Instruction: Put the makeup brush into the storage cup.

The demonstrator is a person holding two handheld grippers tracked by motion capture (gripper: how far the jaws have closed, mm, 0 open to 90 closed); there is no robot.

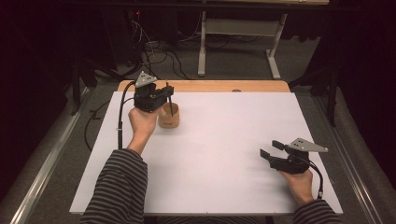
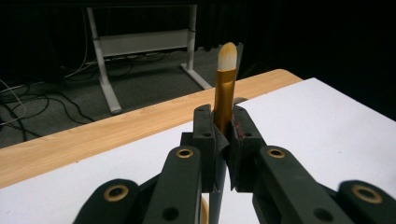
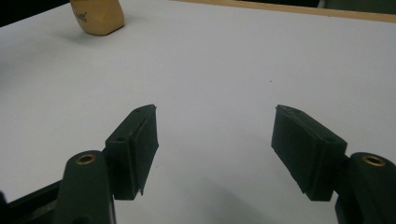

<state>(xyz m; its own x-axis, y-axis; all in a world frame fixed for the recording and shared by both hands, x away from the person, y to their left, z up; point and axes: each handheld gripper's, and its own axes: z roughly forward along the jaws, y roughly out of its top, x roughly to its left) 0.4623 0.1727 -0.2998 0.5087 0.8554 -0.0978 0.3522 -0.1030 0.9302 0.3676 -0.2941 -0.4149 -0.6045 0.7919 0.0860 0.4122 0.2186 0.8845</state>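
Left gripper [image 1: 168, 93] fingers clamp brush [image 2: 225, 88] above wooden cup [image 1: 168, 116], likely lowering in next; right gripper [image 1: 272, 149] fingers open, idle, well apart from cup.

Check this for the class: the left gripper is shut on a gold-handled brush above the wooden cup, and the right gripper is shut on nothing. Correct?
One slip. The right gripper is open, jaws wide apart in the right gripper view. The left gripper does grip the brush above the wooden cup.
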